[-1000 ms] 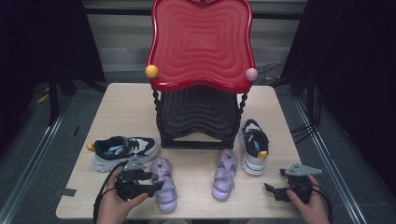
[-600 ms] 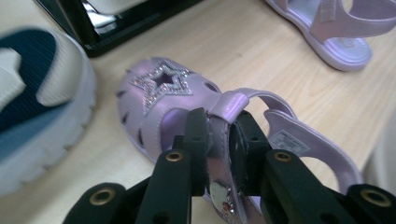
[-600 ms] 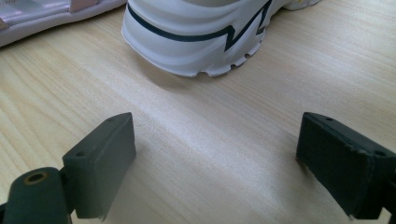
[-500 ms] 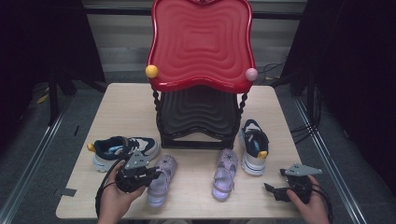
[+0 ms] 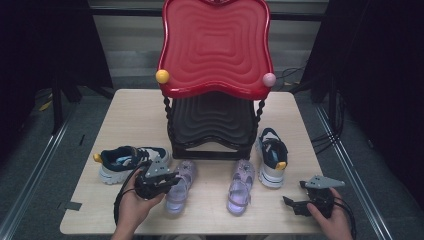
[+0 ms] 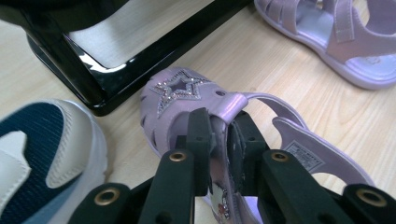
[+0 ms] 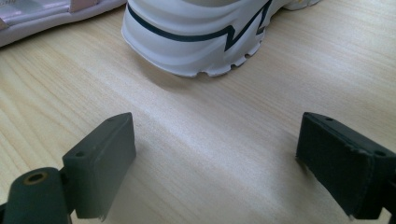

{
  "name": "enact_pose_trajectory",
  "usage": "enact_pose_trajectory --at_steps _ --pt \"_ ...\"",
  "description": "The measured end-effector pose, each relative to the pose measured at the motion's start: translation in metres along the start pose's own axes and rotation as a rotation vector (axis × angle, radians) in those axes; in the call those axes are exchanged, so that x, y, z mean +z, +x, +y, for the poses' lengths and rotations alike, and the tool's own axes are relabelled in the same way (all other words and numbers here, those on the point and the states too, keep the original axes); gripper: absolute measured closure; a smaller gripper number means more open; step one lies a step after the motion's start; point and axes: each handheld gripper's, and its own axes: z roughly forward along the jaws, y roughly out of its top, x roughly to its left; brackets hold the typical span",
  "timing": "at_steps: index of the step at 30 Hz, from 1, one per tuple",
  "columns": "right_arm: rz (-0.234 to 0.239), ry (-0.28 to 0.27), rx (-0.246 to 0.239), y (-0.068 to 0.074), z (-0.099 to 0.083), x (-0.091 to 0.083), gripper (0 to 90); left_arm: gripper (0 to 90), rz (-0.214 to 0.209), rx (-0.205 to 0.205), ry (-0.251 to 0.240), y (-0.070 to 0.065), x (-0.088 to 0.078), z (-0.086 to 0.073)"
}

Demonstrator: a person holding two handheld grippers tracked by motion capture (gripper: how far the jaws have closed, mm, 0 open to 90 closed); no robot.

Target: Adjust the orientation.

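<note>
A lilac sandal with a glitter star on its toe (image 6: 180, 91) lies in front of the black rack base (image 6: 116, 60). My left gripper (image 6: 219, 126) is shut on its strap, both pads pressing the band. In the high view the left gripper (image 5: 171, 181) sits at this sandal's (image 5: 181, 192) left side. The matching lilac sandal (image 5: 240, 187) lies to its right. My right gripper (image 5: 292, 205) rests near the table's front right corner. It stands open (image 7: 217, 135) over bare wood, short of the white sneaker sole (image 7: 201, 32).
A two-tier rack with a red wavy top shelf (image 5: 215, 50) and a black lower shelf (image 5: 212, 125) stands mid-table. A navy and white sneaker (image 5: 127, 161) lies at its left, its pair (image 5: 272, 157) at its right. The wooden table (image 5: 135, 115) ends close behind both hands.
The left gripper's jaws have shut on the left sandal's strap. The hand moved a little toward the rack, and the sandal has swung so its toe points up and to the right.
</note>
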Motion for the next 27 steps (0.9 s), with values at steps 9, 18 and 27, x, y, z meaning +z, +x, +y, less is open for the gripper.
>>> enact_pose_trajectory --at_steps 9,18,27 --pt "0.000 0.000 0.000 0.000 0.000 0.000 11.2 73.7 -0.015 -0.059 0.047 -0.002 -0.002 -0.005" --pt "0.000 0.000 0.000 0.000 0.000 0.000 11.1 57.1 -0.007 -0.154 0.073 -0.004 -0.004 -0.015" --pt "0.000 0.000 0.000 0.000 0.000 0.000 11.1 54.6 0.025 -0.200 0.129 0.001 -0.004 -0.023"
